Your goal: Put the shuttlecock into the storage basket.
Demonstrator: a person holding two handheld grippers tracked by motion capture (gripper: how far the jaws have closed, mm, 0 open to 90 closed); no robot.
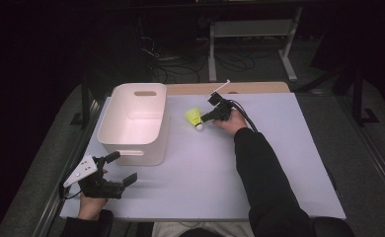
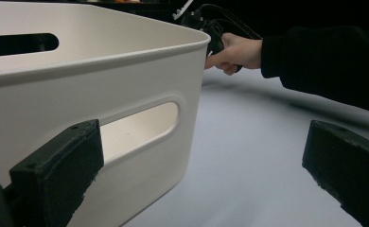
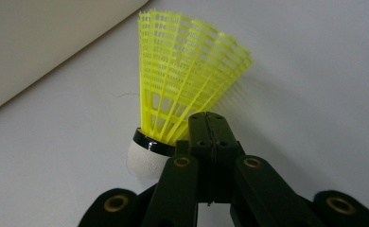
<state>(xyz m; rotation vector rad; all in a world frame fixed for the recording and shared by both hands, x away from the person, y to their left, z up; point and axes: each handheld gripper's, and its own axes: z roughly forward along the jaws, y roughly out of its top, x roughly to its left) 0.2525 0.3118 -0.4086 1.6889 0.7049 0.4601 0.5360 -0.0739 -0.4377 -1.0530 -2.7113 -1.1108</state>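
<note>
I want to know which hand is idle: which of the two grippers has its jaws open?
The left gripper, near the bin: its jaws stand wide apart, empty. The right gripper is shut by the shuttlecock.

Dark lab: bare worktable [image 1: 279, 148], floor cables [image 1: 180, 69], metal stand [image 1: 250, 34]

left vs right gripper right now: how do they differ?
The left gripper has its jaws wide apart with nothing between them; the right gripper has its jaws pressed together at the base of the yellow shuttlecock's skirt. The left sits at the table's near edge beside the white bin; the right is farther out, right of the bin. Both are black, hand-held and low over the table.
</note>
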